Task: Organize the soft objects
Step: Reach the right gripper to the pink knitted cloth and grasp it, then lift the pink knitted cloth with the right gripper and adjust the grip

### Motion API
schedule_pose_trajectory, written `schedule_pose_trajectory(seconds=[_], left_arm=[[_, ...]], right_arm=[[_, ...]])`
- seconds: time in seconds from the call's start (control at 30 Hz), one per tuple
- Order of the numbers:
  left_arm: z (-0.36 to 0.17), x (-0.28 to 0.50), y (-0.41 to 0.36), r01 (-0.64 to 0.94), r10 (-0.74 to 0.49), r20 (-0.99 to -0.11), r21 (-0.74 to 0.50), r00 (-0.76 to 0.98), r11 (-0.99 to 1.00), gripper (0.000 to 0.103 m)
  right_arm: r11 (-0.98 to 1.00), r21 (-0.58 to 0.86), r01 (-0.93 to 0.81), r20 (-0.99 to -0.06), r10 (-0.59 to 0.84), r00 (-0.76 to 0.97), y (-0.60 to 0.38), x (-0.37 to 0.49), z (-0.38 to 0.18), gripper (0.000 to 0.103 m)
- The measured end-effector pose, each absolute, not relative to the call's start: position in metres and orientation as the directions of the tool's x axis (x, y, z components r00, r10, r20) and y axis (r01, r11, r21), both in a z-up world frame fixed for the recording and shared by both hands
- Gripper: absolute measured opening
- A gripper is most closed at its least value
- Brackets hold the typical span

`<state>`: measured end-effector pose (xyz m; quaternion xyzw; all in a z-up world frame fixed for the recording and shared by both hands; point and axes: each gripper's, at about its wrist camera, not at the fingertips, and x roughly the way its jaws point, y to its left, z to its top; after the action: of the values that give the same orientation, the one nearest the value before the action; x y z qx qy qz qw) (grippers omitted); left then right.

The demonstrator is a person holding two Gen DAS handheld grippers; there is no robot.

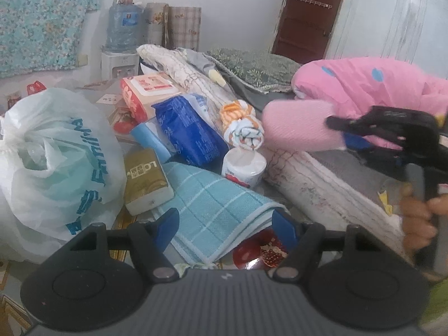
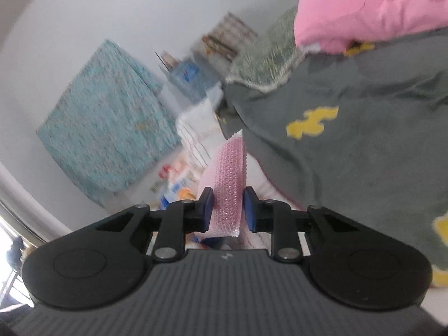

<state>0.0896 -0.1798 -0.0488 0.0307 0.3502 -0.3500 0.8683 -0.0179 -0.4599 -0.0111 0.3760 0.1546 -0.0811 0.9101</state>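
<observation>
Ribbed grey plastic of the left gripper (image 1: 225, 225) fills the bottom of its own view, its two blue-padded fingers spread wide and holding nothing. Between and just beyond them lies a folded light-blue towel (image 1: 215, 210), woven in a waffle texture with paler grid lines. Beside it stand a gold rectangular tissue pack (image 1: 147, 180), a small white paper roll (image 1: 243, 166), a shiny dark-blue soft pack (image 1: 190, 131) and a bundled orange-and-white cloth (image 1: 243, 127). A crinkled white plastic bag (image 1: 53, 162) with blue lettering bulges at the left.

At the right, the right gripper (image 2: 228, 210) is pressed together on a pink cloth (image 2: 231, 193), which shows a bumpy, knitted surface in the right wrist view and stands on edge between the blue pads. From the left wrist view the same cloth reads as a rounded, rolled pink shape (image 1: 299, 126) held off the heap, above the edge of a white quilted mattress (image 1: 330, 193). A hand (image 1: 420, 218) grips the handle. Behind lie a puffy pink quilt (image 1: 372, 84) with blue dots and a grey blanket (image 2: 350, 154) with yellow patches.
</observation>
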Motion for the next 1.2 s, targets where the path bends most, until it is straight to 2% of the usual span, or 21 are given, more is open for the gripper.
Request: schedule_pose_trajectory(seconds=[0.17, 0.37, 0.5, 0.6, 0.87, 0.97, 1.1, 1.2], left_arm=[[-0.042, 0.084, -0.167, 0.618, -0.592, -0.62, -0.21, 0.515, 0.757, 0.074], [-0.021, 0.072, -0.13, 0.577, -0.583, -0.583, -0.225, 0.565, 0.785, 0.074], [-0.002, 0.054, -0.105, 0.574, -0.565, -0.545, -0.177, 0.619, 0.799, 0.076], [0.007, 0.042, -0.089, 0.574, -0.555, -0.531, -0.15, 0.64, 0.805, 0.077], [-0.004, 0.034, -0.07, 0.582, -0.564, -0.567, -0.174, 0.601, 0.794, 0.078], [-0.015, 0.04, -0.074, 0.578, -0.562, -0.589, -0.188, 0.581, 0.794, 0.078], [-0.033, 0.043, -0.081, 0.581, -0.562, -0.625, -0.204, 0.542, 0.788, 0.077], [-0.049, 0.051, -0.089, 0.578, -0.558, -0.66, -0.223, 0.503, 0.785, 0.077]], right_arm=[[0.701, 0.694, 0.166, -0.249, 0.018, 0.968, -0.459, -0.05, 0.01, 0.022], [0.642, 0.767, -0.018, -0.203, 0.268, 0.942, -0.449, -0.051, 0.016, 0.022], [0.643, 0.766, -0.031, -0.249, 0.34, 0.907, -0.442, -0.04, 0.008, 0.022], [0.605, 0.792, -0.084, -0.261, 0.458, 0.85, -0.427, -0.028, -0.002, 0.022], [0.541, 0.821, -0.18, -0.354, 0.732, 0.582, -0.373, 0.021, -0.042, 0.023], [0.61, 0.782, -0.128, -0.461, 0.704, 0.54, -0.36, 0.036, -0.06, 0.024], [0.608, 0.788, -0.098, -0.47, 0.697, 0.542, -0.362, 0.037, -0.067, 0.024], [0.673, 0.735, -0.09, -0.519, 0.642, 0.563, -0.366, 0.034, -0.061, 0.029]])
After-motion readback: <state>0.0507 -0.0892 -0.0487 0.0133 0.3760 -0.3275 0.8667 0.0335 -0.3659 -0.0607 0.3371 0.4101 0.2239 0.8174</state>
